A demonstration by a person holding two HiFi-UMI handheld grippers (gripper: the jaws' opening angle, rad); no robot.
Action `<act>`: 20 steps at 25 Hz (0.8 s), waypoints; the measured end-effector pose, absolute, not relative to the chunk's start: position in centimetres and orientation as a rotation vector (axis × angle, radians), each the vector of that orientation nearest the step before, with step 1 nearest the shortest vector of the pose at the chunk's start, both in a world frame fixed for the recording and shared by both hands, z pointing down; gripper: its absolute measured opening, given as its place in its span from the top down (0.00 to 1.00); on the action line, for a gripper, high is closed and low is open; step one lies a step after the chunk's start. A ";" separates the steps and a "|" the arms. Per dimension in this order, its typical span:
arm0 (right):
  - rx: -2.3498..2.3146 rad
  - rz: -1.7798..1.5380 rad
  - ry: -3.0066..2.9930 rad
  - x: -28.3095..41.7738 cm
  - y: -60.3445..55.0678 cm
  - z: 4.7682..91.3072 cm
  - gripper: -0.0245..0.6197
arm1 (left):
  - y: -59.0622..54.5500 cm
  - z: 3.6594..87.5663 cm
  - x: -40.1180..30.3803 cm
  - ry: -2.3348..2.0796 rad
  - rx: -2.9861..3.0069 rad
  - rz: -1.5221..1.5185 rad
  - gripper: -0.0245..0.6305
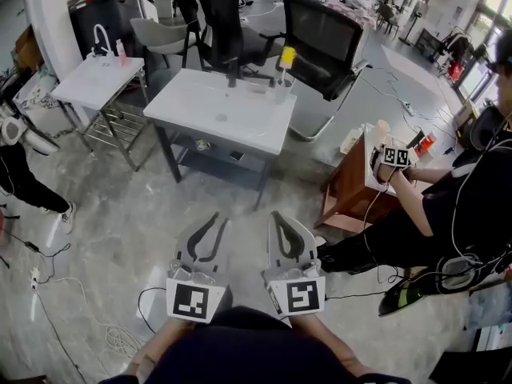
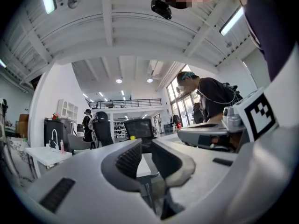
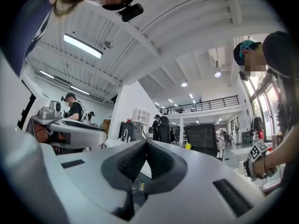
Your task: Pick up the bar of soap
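I cannot make out a bar of soap in any view. A white washbasin table [image 1: 220, 106] stands ahead, with a yellow object [image 1: 286, 55] on top of a clear container at its far right corner. Both grippers are held low, close to my body, well short of the table and pointing at it. My left gripper [image 1: 214, 215] has a narrow gap between its jaws and nothing in it; the gap also shows in the left gripper view [image 2: 145, 143]. On my right gripper [image 1: 274, 214] the jaw tips touch and hold nothing [image 3: 147, 142].
A second white basin table [image 1: 96, 78] with a faucet and a pink bottle [image 1: 121, 50] stands at the left. Black office chairs [image 1: 320, 38] are behind the main table. A seated person [image 1: 448, 206] and a wooden stool [image 1: 352, 190] are at the right. Cables [image 1: 96, 326] lie on the floor.
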State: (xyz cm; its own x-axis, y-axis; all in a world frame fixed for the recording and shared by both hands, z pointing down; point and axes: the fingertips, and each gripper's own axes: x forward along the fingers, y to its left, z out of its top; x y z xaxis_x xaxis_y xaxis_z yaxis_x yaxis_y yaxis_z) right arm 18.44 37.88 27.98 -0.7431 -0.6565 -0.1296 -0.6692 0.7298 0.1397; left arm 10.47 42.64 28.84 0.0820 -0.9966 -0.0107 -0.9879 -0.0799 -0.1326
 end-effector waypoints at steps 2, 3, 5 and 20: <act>-1.098 0.278 2.858 16.5 35.7 27.9 0.94 | 40.3 28.7 8.6 2.045 -2.246 -0.113 0.87; -1.102 0.280 2.861 15.5 34.6 27.8 0.94 | 39.1 28.6 7.6 2.037 -2.253 -0.109 0.85; -1.118 0.281 2.862 13.5 32.6 27.6 0.94 | 37.0 28.3 5.6 2.021 -2.268 -0.107 0.83; -1.246 0.268 2.819 2.2 20.1 27.6 0.94 | 23.7 28.1 -5.7 1.915 -2.375 -0.092 0.78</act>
State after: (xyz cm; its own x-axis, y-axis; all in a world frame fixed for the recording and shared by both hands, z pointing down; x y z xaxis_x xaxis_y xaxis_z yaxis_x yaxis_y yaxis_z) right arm 2.24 20.07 27.64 -0.6747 -0.7293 -0.1135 -0.7377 0.6608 0.1384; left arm -5.75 23.73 28.09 0.2126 -0.9771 -0.0093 -0.9717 -0.2104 -0.1078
